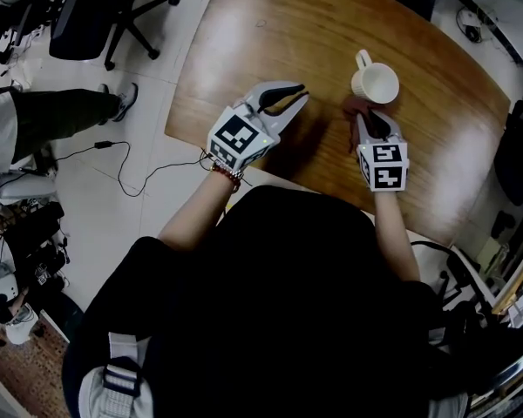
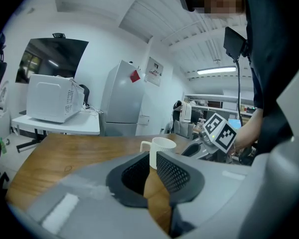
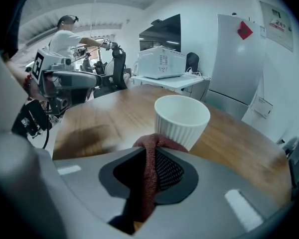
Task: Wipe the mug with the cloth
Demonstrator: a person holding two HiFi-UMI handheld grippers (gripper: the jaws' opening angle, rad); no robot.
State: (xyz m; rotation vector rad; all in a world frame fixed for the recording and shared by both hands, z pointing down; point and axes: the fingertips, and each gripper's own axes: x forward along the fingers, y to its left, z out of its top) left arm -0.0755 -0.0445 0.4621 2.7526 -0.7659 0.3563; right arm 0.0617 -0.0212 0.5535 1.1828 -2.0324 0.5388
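Now we angle our right gripper (image 1: 371,124) down, pinching one dark-red knit cloth (image 3: 150,169); one white ribbed mug (image 1: 376,83) stands just beyond its tips. Our left gripper (image 1: 293,97) lies near level, narrowly parted.

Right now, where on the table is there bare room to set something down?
The brown wooden tabletop is bare beyond the open left claw, left of the white ribbed mug, and right of the mug. Crowded only where the right claw, gripping the dark red cloth, sits by the mug.
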